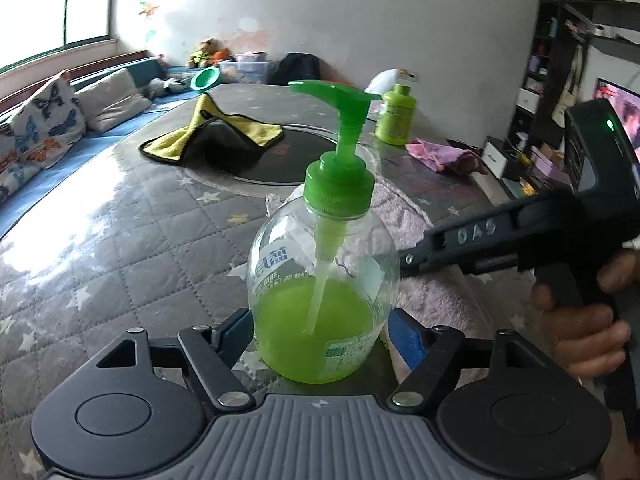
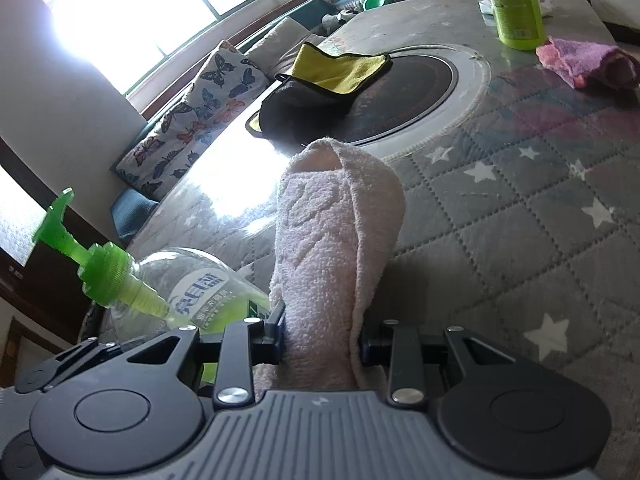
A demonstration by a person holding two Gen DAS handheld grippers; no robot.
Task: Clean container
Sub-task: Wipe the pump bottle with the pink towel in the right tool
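1. We clamp the pump bottle (image 1: 320, 280) in our left gripper (image 1: 320, 344), at six o'clock on the table (image 1: 120, 240).
2. Our right gripper (image 2: 320, 344) pinches the pink towel (image 2: 336, 232), near the bottle's three o'clock side.
3. Wiping looks about to start; next we press towel against glass.

Pump bottle (image 1: 320, 280): base hidden behind the left gripper's (image 1: 320, 344) grey housing; label text only partly readable through the clear wall. Pale pink towel (image 2: 336, 248) lower end disappears between the right gripper's (image 2: 320, 344) pads and under its body; in the left wrist view it is mostly hidden behind the bottle. Right gripper's fingertips covered by bottle there; the hand (image 1: 588, 328) holding it cut by right edge. Table (image 2: 520, 240) near edge out of frame. Toys (image 1: 210, 54) on the far bench too small to identify. Window (image 2: 140, 4) blown out.
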